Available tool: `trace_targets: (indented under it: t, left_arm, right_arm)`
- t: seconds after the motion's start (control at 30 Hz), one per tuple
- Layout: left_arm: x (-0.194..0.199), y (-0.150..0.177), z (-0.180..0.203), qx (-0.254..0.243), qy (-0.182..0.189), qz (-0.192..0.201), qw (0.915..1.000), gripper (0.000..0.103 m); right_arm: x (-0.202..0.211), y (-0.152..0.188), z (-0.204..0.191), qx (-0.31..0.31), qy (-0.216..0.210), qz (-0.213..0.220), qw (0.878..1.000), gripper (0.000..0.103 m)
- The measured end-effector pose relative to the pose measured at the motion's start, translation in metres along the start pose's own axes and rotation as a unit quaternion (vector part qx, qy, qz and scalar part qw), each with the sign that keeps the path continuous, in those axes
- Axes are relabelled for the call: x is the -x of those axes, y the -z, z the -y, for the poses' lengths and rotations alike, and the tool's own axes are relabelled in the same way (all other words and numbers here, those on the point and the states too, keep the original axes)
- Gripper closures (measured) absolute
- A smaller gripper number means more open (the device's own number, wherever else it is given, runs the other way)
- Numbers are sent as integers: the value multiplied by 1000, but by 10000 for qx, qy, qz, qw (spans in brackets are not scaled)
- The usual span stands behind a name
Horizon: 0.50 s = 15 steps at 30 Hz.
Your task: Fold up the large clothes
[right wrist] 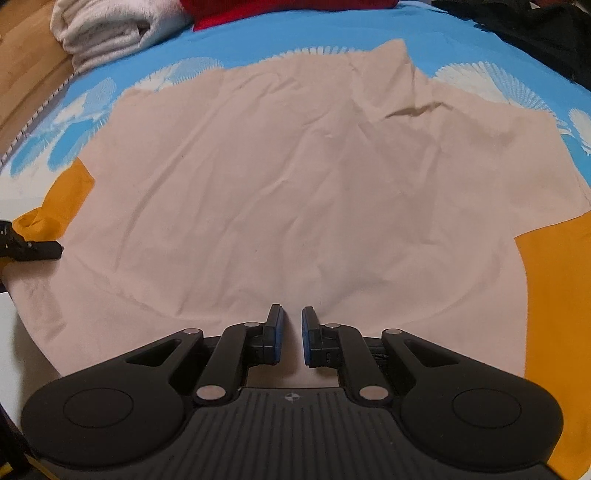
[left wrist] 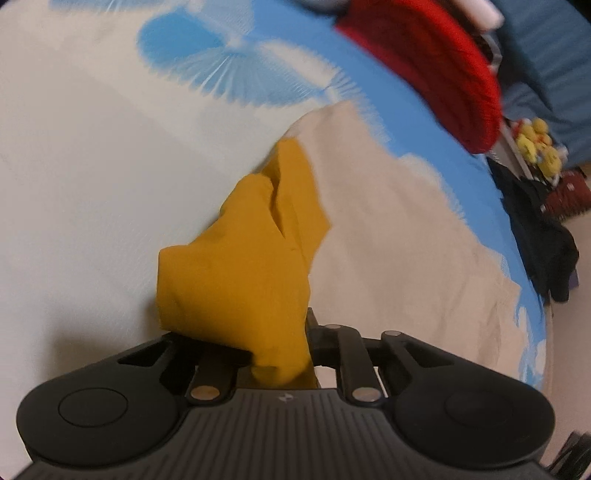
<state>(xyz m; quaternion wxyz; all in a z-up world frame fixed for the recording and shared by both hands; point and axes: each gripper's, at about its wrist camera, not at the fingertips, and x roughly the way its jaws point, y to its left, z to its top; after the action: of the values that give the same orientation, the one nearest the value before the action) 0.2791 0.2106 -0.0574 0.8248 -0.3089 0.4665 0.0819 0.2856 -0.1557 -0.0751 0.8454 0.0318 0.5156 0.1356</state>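
The blue bedsheet with white feather print (right wrist: 258, 40) is covering the bed and serving as the reference surface. The large beige garment with mustard-yellow sleeves (right wrist: 295, 177) is lying spread flat on the middle of this sheet, wrinkled, with one yellow sleeve showing at each side edge. The red knitted fabric (left wrist: 436, 66) is resting at the sheet's far edge, with the folded white towel (right wrist: 107, 29) beside it. Dark clothing (right wrist: 535, 33) is lying at the sheet's far right corner. The left gripper (left wrist: 280, 354) is clenching a bunched yellow sleeve, raised off the sheet. The right gripper (right wrist: 292, 334) is hovering over the garment's near hem, its blue-padded fingers (right wrist: 277, 332) standing slightly apart and gripping nothing.
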Motion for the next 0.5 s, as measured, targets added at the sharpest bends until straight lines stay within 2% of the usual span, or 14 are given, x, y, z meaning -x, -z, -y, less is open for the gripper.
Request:
trace_targets:
  t: [0.13, 0.27, 0.37, 0.5]
  left_arm:
    - [34, 9, 46, -817, 110, 590, 9948, 89]
    - [61, 29, 98, -1604, 334, 1069, 9807, 90]
    - [73, 54, 144, -2287, 567, 1339, 9626, 91]
    - [78, 105, 208, -3232, 1028, 1519, 9284, 91]
  right_arm:
    - [33, -5, 20, -309, -47, 508, 9982, 92]
    - [71, -3, 54, -765, 35, 1034, 9917, 92]
    - [97, 4, 82, -1039, 154, 1369, 9850, 92]
    - [130, 17, 126, -1463, 357, 1760, 9728, 92]
